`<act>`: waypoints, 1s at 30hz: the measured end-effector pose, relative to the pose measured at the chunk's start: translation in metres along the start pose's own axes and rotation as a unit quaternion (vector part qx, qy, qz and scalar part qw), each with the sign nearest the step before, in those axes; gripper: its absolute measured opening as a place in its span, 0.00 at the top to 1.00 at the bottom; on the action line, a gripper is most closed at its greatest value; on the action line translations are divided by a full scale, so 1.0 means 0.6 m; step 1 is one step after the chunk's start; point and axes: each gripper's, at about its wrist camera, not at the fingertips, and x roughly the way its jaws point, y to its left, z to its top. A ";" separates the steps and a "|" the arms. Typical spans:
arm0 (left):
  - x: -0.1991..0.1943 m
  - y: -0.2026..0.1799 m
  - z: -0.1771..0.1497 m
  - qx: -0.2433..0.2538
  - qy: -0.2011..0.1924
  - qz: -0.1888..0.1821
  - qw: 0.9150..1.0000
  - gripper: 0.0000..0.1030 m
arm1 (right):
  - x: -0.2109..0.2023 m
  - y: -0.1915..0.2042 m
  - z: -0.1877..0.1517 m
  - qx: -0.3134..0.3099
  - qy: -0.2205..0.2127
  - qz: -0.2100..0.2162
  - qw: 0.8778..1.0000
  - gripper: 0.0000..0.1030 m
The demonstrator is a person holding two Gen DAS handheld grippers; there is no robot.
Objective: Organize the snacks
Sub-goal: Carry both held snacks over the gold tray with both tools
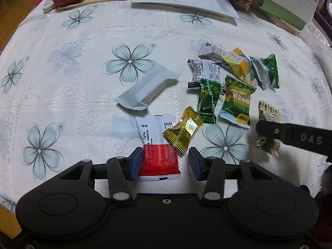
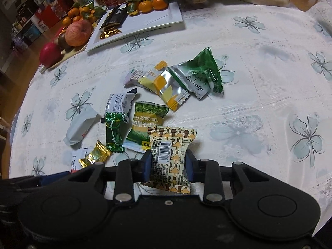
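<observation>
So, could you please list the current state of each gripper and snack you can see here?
Right gripper: shut on the patterned beige packet, held above the table.
Left gripper: open, straddling the red-and-white sachet, not gripping.
Gold candy: lying loose on the tablecloth.
Plain white packet: sealed, lying flat.
Garlic-flavour green packet: sealed, lying on the cloth.
White tray: already partly filled with snacks.
</observation>
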 end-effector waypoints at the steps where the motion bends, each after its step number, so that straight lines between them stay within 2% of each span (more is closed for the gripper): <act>1: 0.003 -0.001 0.002 -0.002 0.002 0.002 1.000 0.48 | -0.003 -0.004 0.003 0.007 0.002 0.006 1.000 0.68; 11: 0.015 -0.010 0.007 -0.010 0.000 0.020 1.000 0.46 | -0.023 -0.012 0.009 0.025 0.008 0.034 0.999 0.68; 13: 0.014 -0.014 0.007 -0.001 -0.003 0.025 1.000 0.53 | -0.025 -0.011 0.008 0.020 0.005 0.029 0.999 0.68; 14: 0.013 -0.013 0.008 0.001 -0.003 0.021 1.000 0.59 | -0.027 -0.011 0.008 0.018 0.002 0.028 0.999 0.68; 17: 0.004 -0.001 0.013 -0.024 -0.003 -0.011 1.000 0.60 | -0.032 -0.016 0.010 0.020 -0.008 0.020 1.000 0.68; 20: -0.023 0.006 0.011 -0.033 -0.026 -0.014 0.999 0.60 | -0.042 -0.022 0.007 0.021 -0.023 0.013 0.999 0.68; 24: -0.074 0.015 -0.018 -0.028 -0.059 -0.026 0.998 0.60 | -0.074 -0.026 -0.008 0.018 -0.049 0.026 0.998 0.68; 30: -0.137 0.031 -0.102 -0.039 -0.089 -0.061 0.993 0.60 | -0.145 -0.041 -0.065 0.036 -0.105 0.066 0.992 0.68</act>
